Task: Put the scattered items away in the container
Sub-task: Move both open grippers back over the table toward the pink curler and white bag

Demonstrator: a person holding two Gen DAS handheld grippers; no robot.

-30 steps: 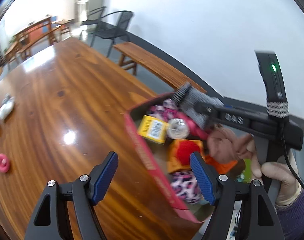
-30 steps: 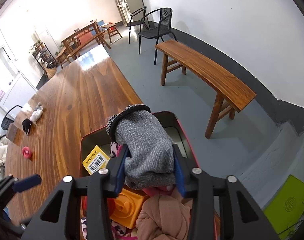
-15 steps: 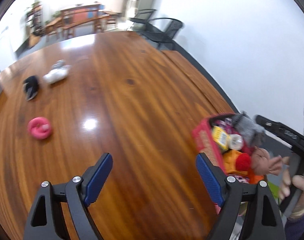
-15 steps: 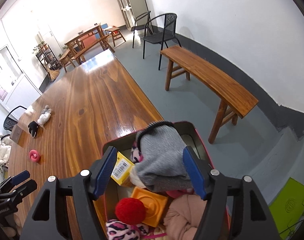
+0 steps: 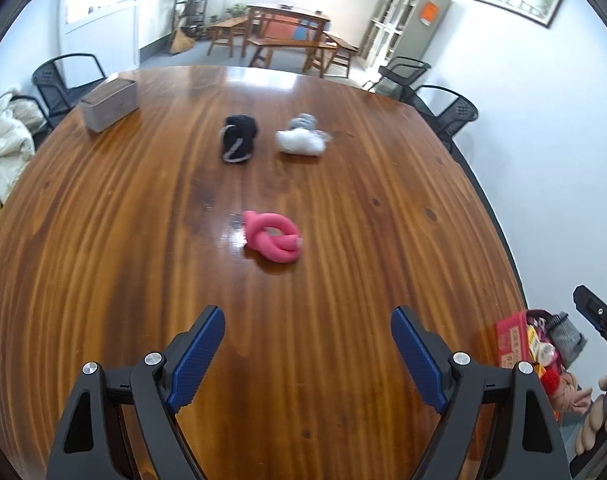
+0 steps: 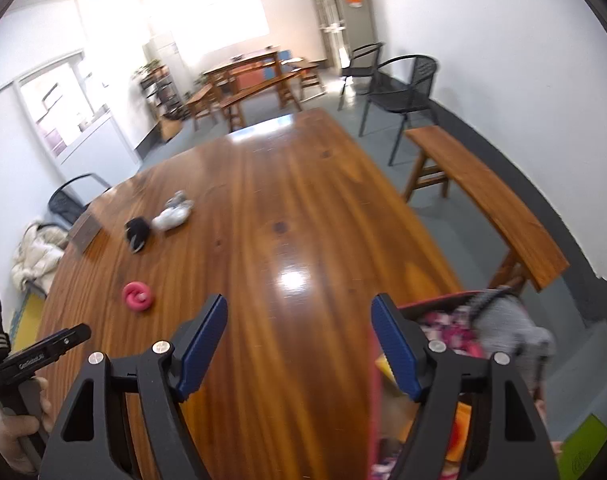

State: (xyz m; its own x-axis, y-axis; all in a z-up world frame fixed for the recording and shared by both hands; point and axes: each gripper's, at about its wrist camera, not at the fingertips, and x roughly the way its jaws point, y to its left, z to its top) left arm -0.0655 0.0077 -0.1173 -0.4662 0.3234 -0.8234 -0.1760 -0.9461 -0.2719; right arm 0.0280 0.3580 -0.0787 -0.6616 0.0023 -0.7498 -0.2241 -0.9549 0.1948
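Note:
My left gripper (image 5: 307, 354) is open and empty above the wooden table (image 5: 143, 240), facing a pink knotted toy (image 5: 272, 236). Beyond it lie a black sock bundle (image 5: 238, 138) and a white-grey sock bundle (image 5: 302, 140). The red container (image 5: 511, 340), full of items with a grey sock (image 5: 568, 336) on top, sits at the table's right edge. My right gripper (image 6: 299, 344) is open and empty, left of the container (image 6: 427, 306); the grey sock (image 6: 507, 326) lies in it. The pink toy (image 6: 136, 297), black bundle (image 6: 137, 232) and white bundle (image 6: 173, 213) show far left.
A brown box (image 5: 109, 105) stands at the table's far left corner. Black chairs (image 5: 439, 104) and a wooden bench (image 6: 483, 204) stand beside the table. A white jacket (image 5: 3, 140) hangs on a chair at left.
My right gripper opened, left the grey sock in the container and swung left. My left gripper turned away from the container toward the pink toy and sock bundles.

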